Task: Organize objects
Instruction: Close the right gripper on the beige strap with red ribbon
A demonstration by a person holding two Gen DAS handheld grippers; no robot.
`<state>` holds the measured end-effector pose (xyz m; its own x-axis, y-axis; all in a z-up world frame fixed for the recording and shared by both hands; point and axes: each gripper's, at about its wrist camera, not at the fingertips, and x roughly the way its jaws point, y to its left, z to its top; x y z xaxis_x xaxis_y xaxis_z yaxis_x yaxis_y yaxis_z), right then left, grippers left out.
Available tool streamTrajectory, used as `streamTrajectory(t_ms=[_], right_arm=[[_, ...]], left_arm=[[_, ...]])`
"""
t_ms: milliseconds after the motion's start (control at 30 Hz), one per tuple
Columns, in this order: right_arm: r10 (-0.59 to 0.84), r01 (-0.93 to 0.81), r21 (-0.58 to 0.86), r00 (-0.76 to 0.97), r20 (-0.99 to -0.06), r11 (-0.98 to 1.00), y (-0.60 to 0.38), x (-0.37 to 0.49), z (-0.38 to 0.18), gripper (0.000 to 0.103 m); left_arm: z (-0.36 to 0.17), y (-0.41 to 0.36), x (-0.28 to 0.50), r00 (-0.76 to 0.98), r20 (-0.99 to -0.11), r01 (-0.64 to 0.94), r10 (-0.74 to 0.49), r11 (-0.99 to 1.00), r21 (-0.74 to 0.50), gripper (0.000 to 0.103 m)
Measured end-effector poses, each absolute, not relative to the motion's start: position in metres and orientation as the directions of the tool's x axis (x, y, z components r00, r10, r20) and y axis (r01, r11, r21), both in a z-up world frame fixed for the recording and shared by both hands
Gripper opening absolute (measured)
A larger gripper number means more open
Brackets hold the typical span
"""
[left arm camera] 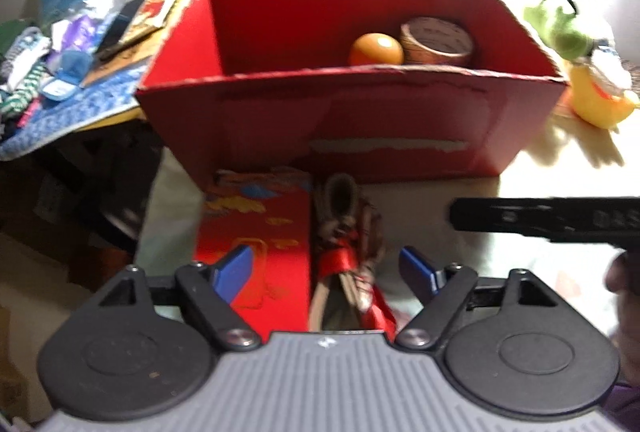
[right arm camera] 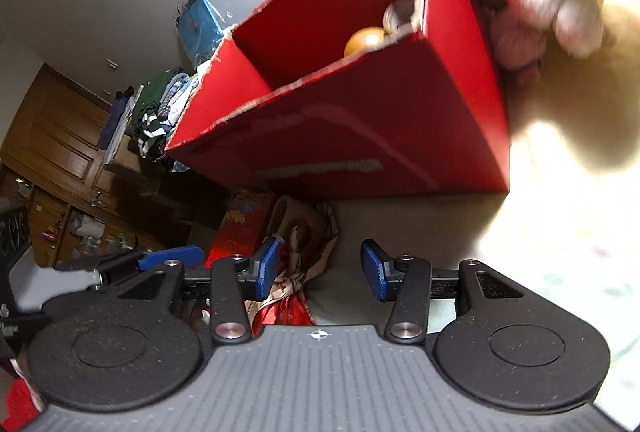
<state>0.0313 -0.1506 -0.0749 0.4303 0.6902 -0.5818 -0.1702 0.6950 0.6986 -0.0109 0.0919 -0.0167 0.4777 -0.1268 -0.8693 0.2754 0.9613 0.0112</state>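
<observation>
Both tools, left tool (left arm camera: 326, 272) and right tool (right arm camera: 319, 270), gape empty; the ribboned bundle (left arm camera: 346, 260) at six o'clock of the red box (left arm camera: 352, 124) (loose, floppy) could slip a pinch.

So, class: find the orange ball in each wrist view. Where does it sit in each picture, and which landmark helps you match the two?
Left wrist view: the orange ball lies inside the red cardboard box, right of centre, beside the roll of tape.
Right wrist view: the orange ball peeks over the tilted box's near rim, upper centre.
Shared landmark: the red cardboard box with the torn strip on its front.
</observation>
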Motion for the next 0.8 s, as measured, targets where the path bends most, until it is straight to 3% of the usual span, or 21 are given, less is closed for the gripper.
streamTrajectory(t_ms=[267, 500, 800], right_arm=[[0.753, -0.146, 0.76, 0.344, -0.561, 0.633, -0.139, 0.041, -0.093, 0.049], [0.749, -0.205, 0.727, 0.298, -0.591, 0.655, -0.122, 0.054, -0.087, 0.05], [0.766, -0.165, 0.754, 0.255, -0.59, 0.636, -0.124, 0.061, -0.092, 0.051]], left_arm=[[-0.026, 0.09, -0.02, 0.448, -0.863, 0.347, -0.234, 0.935, -0.074, 0.064], [-0.04, 0.094, -0.017, 0.415, -0.867, 0.336, -0.275, 0.932, -0.135, 0.064], [-0.045, 0.089, -0.017, 0.435, -0.853, 0.363, -0.288, 0.923, -0.126, 0.069]])
